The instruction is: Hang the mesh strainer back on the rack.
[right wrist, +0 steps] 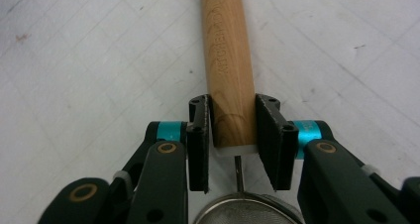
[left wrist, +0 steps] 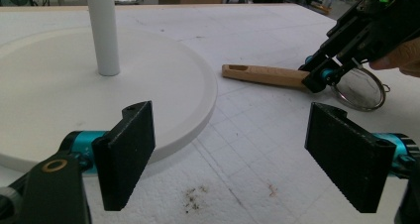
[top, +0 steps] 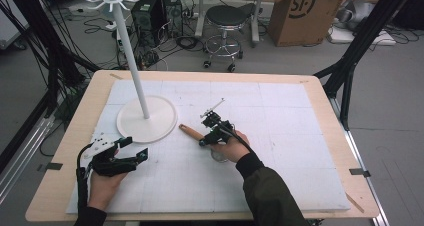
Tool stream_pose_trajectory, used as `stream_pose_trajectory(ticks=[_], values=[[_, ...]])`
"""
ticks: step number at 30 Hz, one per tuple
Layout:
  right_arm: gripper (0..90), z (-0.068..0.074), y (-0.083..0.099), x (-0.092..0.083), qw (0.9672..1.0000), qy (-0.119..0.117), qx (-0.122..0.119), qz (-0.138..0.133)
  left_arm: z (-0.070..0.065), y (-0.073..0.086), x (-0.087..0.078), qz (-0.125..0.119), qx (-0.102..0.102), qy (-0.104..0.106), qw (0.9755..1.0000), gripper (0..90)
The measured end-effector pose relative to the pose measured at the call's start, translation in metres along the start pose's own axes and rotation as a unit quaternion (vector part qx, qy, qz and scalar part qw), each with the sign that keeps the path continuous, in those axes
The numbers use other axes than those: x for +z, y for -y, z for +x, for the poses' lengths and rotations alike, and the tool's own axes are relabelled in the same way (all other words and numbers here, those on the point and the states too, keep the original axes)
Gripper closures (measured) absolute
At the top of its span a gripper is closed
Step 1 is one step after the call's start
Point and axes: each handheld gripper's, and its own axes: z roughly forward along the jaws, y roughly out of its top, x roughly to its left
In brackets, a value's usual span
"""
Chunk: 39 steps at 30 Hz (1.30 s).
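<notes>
A small mesh strainer lies on the white foam mat, its wooden handle (top: 191,132) (left wrist: 267,75) (right wrist: 228,55) pointing toward the white hook stand (top: 146,118). The round mesh bowl (left wrist: 359,87) (right wrist: 247,211) sits under my right hand. My right gripper (top: 204,142) (left wrist: 317,80) (right wrist: 233,115) is low over the mat, both pads flush against the bowl end of the handle. My left gripper (top: 135,148) (left wrist: 233,112) rests at the front left beside the stand's base (left wrist: 163,70), jaws wide apart with nothing between them.
The stand's tall white pole (top: 131,51) rises from its round base and carries a ring of hooks at the top. The foam mat (top: 280,111) covers most of the wooden table. Beyond the table stand a stool (top: 225,16), a cardboard box (top: 302,8) and black frame legs.
</notes>
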Motion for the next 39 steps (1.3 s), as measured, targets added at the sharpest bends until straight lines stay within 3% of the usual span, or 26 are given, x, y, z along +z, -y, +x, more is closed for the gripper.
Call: stream_pose_trajectory(ticks=[7, 15, 20, 30, 34, 39], values=[[70.2, 0.004, -0.003, -0.001, 0.9999, -0.006, -0.005, 0.008, 0.0, 0.0, 0.0, 0.0, -0.002, 0.001, 1.0, 20.1], [70.0, 0.013, -0.007, 0.004, 0.9983, 0.025, -0.038, 0.037, -0.002, 0.0, 0.002, 0.002, 0.0, 0.002, 1.0, 20.2], [70.1, 0.023, -0.011, 0.007, 0.995, 0.057, -0.06, 0.055, -0.003, 0.0, 0.003, 0.006, 0.004, 0.003, 1.0, 20.2], [70.8, 0.018, -0.01, 0.005, 0.996, 0.037, -0.064, 0.05, -0.002, 0.0, 0.002, 0.003, 0.002, 0.002, 1.0, 20.3], [70.7, 0.015, -0.009, -0.001, 0.9989, 0.002, -0.042, 0.021, -0.001, 0.0, 0.001, 0.001, 0.001, 0.002, 1.0, 20.3], [70.7, 0.014, -0.01, -0.011, 0.9997, -0.006, -0.024, -0.001, -0.002, 0.0, 0.001, 0.001, 0.001, 0.003, 1.0, 20.3]])
